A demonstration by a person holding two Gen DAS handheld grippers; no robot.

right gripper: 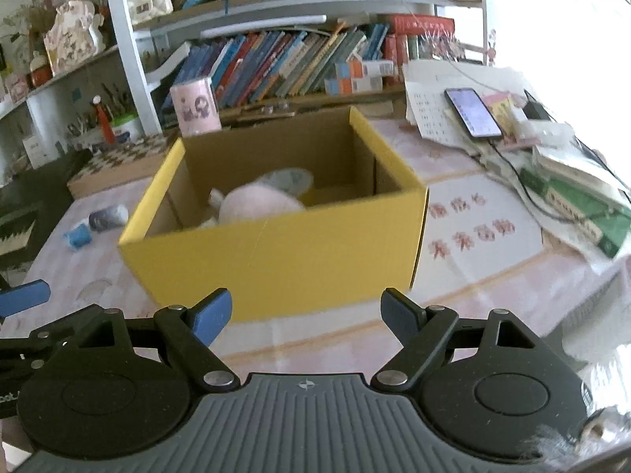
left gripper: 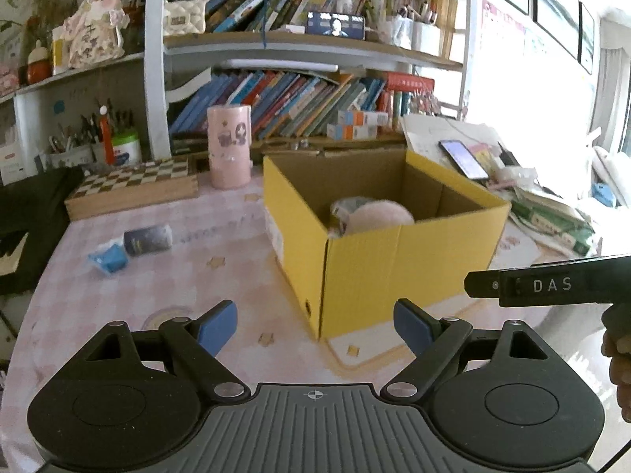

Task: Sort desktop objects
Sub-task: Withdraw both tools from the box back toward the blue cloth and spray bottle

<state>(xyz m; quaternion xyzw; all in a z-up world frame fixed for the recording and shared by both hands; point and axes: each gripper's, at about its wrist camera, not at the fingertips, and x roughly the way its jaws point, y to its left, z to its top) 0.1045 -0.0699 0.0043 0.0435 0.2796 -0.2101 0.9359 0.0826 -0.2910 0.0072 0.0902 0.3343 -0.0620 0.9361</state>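
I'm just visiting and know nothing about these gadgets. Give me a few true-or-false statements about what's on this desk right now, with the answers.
1. The yellow box is open at the top. True.
2. The box is empty. False: a pink plush thing lies inside it.
3. The left hand-held gripper is clamped on a book. False: its jaws stand open with nothing between them.
4. A dark small cylinder lies on its side on the tablecloth next to a blue item. True.
5. The phone lies inside the box. False: it rests on papers to the right of the box, screen lit.
6. The right hand-held gripper holds nothing. True.
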